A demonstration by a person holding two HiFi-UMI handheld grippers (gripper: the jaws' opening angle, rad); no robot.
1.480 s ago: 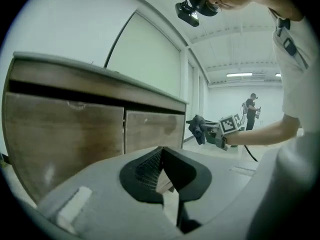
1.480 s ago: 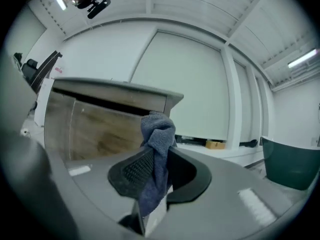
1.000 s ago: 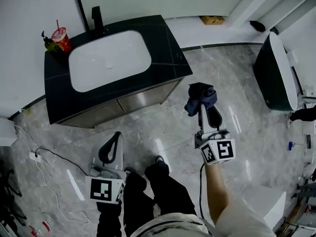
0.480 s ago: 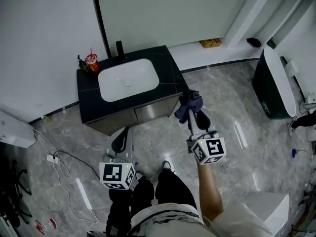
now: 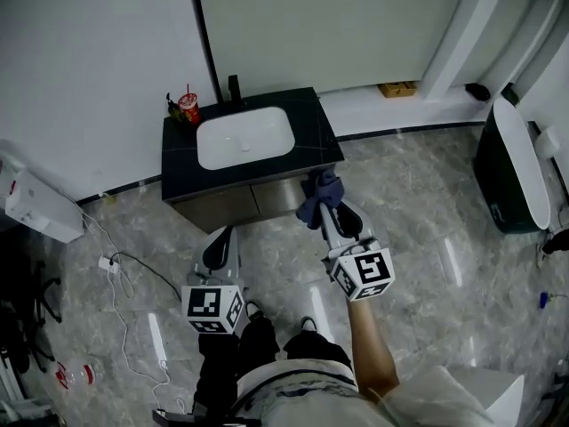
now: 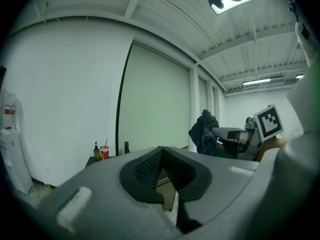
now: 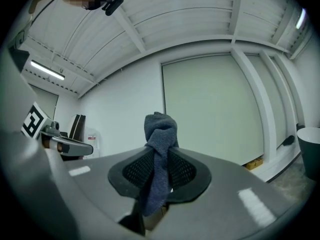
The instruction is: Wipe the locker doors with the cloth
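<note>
Dark blue cloth (image 7: 160, 134) hangs bunched, clamped in the right tool (image 7: 158, 175).

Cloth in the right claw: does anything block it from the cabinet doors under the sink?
Nothing visible does. Only open space lies between the cloth, clamped in the right claw, and the cabinet doors.

Looks past shut, empty left gripper (image 6: 162, 150) toward pale wall. Finds red cup (image 6: 104, 152) just beside green bottle (image 6: 96, 150) at dark table's (image 6: 92, 160) left end. Catches right gripper (image 6: 216, 133) clutching dark cloth (image 6: 202, 131), right.
</note>
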